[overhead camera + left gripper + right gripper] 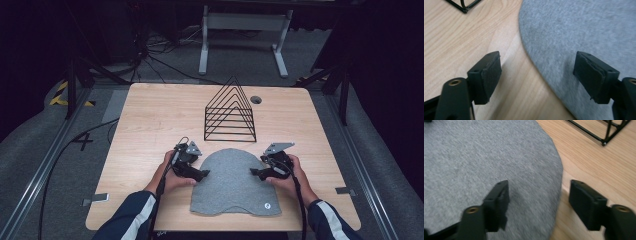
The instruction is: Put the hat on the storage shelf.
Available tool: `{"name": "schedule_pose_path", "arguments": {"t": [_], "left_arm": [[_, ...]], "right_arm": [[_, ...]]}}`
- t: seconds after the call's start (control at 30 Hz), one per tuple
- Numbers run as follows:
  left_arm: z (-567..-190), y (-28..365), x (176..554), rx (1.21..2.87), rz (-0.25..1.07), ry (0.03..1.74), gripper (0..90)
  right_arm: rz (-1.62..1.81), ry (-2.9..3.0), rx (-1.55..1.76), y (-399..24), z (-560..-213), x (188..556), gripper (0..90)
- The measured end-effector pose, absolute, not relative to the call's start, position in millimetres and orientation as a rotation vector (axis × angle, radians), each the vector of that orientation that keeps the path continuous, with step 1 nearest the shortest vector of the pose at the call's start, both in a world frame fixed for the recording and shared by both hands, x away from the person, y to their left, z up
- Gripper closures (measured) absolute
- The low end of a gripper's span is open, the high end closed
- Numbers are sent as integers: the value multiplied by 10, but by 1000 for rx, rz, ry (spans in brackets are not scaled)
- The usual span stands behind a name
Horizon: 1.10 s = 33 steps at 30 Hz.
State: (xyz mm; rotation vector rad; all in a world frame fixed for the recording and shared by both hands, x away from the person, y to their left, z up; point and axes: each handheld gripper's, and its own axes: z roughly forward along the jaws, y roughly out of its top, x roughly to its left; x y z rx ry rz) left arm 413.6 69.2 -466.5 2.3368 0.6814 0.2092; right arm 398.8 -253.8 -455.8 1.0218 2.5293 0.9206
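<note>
A grey knit beanie (232, 181) lies flat on the wooden table (150, 120), its rounded top toward the far side and a small white tag near its front right corner. My left gripper (204, 174) is open at the beanie's left edge; in the left gripper view the gripper (537, 72) straddles the edge of the beanie (584, 37), one jaw over wood, the other over cloth. My right gripper (254, 172) is open at the right edge. In the right gripper view the gripper (539, 198) straddles the rim of the beanie (486, 157) in the same way.
A black wire rack (230, 112) with triangular dividers stands just behind the beanie; its corners show as the rack (464, 5) and the rack (604, 131) in the gripper views. A round cable hole (256, 99) sits at the back. Cables trail on the floor beyond the table.
</note>
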Motion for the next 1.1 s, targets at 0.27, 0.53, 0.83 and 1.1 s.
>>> {"name": "schedule_pose_path", "arguments": {"t": [0.27, 0.53, 0.83, 1.1], "left_arm": [[-4651, 643, 4117, 2346, 209, 686, 245], [-4633, 644, 4083, 2321, 183, 681, 559], [-4595, 615, 4052, 2358, 173, 581, 842], [-4318, 659, 3971, 2312, 249, 508, 851]], "right_arm": [[884, 2551, 1009, -2486, -4533, 3973, 374], [897, 2573, 1024, -2408, -4500, 3933, 691], [955, 2588, 979, -2438, -4502, 3895, 840], [1026, 2540, 890, -2489, -4263, 3822, 848]]}}
